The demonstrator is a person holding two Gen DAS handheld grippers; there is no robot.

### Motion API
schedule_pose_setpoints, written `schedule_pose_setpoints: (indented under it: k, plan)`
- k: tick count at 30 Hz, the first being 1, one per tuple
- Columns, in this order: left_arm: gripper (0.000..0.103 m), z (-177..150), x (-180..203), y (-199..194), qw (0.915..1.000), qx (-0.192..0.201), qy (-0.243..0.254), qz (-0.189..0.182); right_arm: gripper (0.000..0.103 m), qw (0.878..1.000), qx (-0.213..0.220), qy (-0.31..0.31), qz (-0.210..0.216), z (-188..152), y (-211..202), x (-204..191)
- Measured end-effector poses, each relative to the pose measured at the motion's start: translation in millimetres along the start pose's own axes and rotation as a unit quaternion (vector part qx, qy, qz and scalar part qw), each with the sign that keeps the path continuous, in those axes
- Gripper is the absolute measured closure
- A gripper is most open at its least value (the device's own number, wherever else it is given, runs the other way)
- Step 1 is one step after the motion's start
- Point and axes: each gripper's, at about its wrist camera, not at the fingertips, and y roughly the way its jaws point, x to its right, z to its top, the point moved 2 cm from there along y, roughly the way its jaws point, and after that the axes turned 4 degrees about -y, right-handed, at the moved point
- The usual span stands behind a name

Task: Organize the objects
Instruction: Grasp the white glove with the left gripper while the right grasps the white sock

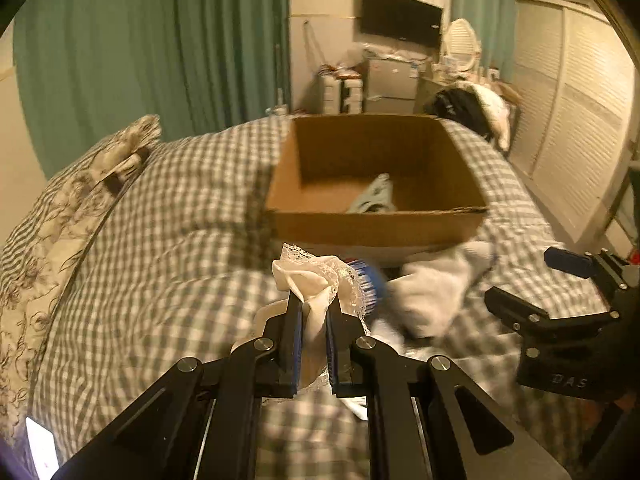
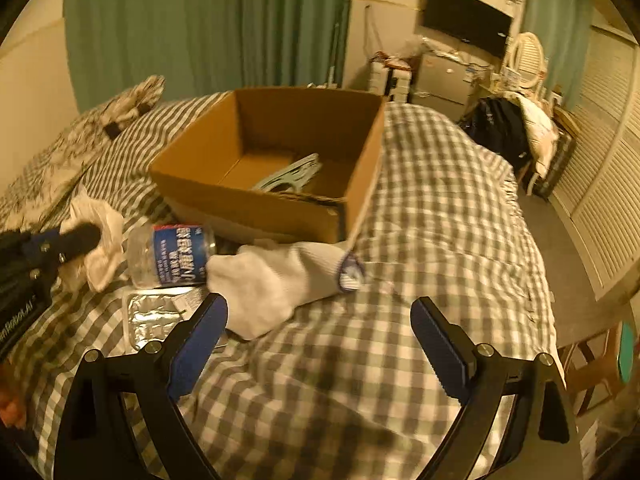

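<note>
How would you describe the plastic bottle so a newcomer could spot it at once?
On the checked bedspread, look just in front of the open cardboard box. The plastic bottle lies on its side there, between a crumpled cream cloth and a white sock. It alone is clear, with a blue label.

The bed [image 2: 420,240] wears a grey-and-white check cover. The cardboard box [image 2: 260,208] is plain brown. The cloth [image 1: 316,280] is cream with lace trim, the glove [image 2: 272,276] white, the bottle [image 2: 172,256] label blue, the curtains [image 1: 140,52] teal.
</note>
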Motion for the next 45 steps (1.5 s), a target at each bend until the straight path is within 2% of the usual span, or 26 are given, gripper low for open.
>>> schedule_pose_setpoints:
  k: [5, 8, 16, 18, 21, 28, 29, 38, 41, 45]
  plan:
    - [0.093, -6.4, -16.9, 17.5, 0.9996, -0.021, -0.014, 0.012, 0.010, 0.998, -0.044, -0.032, 0.027, 10.9, 31.8, -29.6]
    - [0.093, -8.0, -19.9, 23.2, 0.9995, -0.025, -0.018, 0.011, 0.010, 0.995, -0.076, -0.055, 0.018, 15.5, 55.3, -44.8]
    - [0.093, -17.0, -18.3, 33.7, 0.9991, -0.040, -0.014, 0.000, 0.011, 0.989, -0.140, -0.036, 0.011, 12.7, 101.0, -47.3]
    - [0.093, -17.3, -19.5, 33.5, 0.9990, -0.040, -0.017, -0.001, 0.014, 0.989, -0.143, -0.039, 0.007, 13.8, 105.5, -48.9]
    - [0.093, -17.2, -18.7, 32.0, 0.9991, -0.039, -0.017, 0.000, 0.024, 0.989, -0.144, -0.033, 0.002, 13.6, 108.2, -46.2]
    - [0.093, -18.0, -17.0, 23.9, 0.9994, -0.032, -0.014, 0.006, 0.057, 0.993, -0.113, -0.021, 0.018, 6.5, 90.4, -41.3]
    - [0.093, -18.4, -16.2, 21.7, 0.9994, -0.031, -0.011, 0.007, 0.060, 0.994, -0.108, -0.019, 0.022, 5.3, 85.7, -40.9]
    - [0.093, -18.1, -9.8, -8.4, 0.9997, -0.020, -0.010, 0.011, 0.066, 0.997, -0.036, -0.018, 0.061, 4.2, 11.0, -42.9]
    - [0.093, -11.8, -6.0, -25.1, 0.9999, -0.009, -0.010, 0.000, 0.066, 0.998, -0.007, -0.019, 0.067, 10.7, -19.7, -40.4]
    - [0.093, 3.5, 0.9, -47.3, 0.9994, 0.002, -0.011, -0.033, 0.066, 0.997, 0.035, -0.023, 0.065, 23.7, -59.8, -30.3]
